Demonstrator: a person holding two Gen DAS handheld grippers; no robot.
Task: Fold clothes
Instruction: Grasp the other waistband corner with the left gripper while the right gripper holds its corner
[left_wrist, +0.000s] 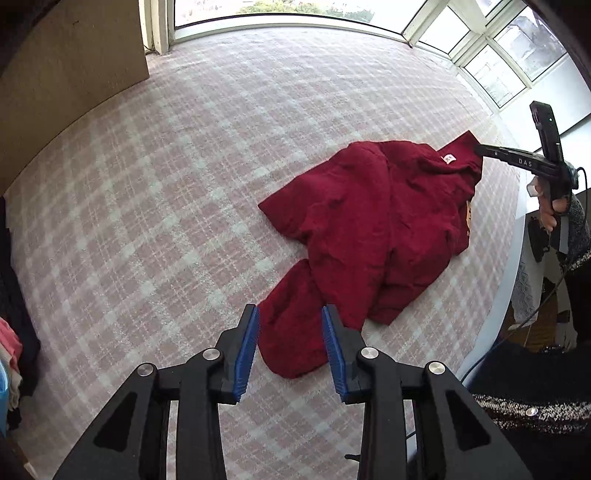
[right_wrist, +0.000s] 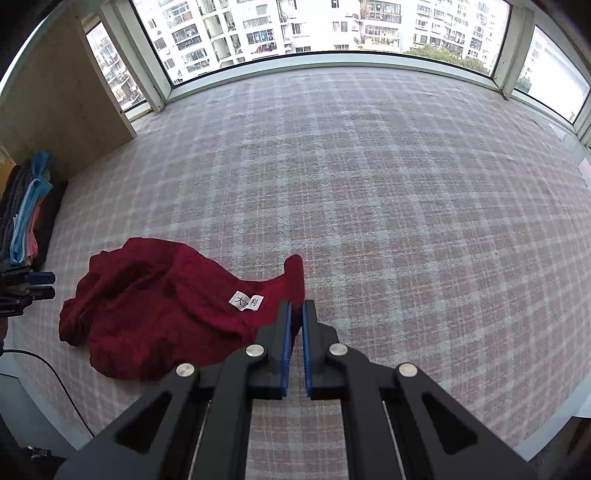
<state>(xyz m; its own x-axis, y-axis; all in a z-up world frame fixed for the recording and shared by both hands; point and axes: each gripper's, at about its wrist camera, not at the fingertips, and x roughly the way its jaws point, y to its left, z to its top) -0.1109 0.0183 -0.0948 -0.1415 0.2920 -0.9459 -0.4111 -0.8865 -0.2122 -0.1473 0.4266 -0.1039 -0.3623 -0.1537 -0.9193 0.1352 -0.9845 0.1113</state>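
Observation:
A crumpled dark red garment (left_wrist: 365, 229) lies on the pink plaid surface (left_wrist: 177, 192); it also shows in the right wrist view (right_wrist: 155, 306), with a white label (right_wrist: 248, 302) near its collar. My left gripper (left_wrist: 290, 314) is open, its blue pads astride the near end of a red sleeve, a little above it. My right gripper (right_wrist: 297, 308) is shut on the garment's collar edge and lifts it slightly; it shows from outside in the left wrist view (left_wrist: 478, 149).
A stack of folded clothes (right_wrist: 29, 218) lies at the left edge of the surface, beside a brown board (right_wrist: 55, 107). Windows (right_wrist: 314, 29) run along the far side. The surface's white edge (left_wrist: 495, 295) is at the right, near the person.

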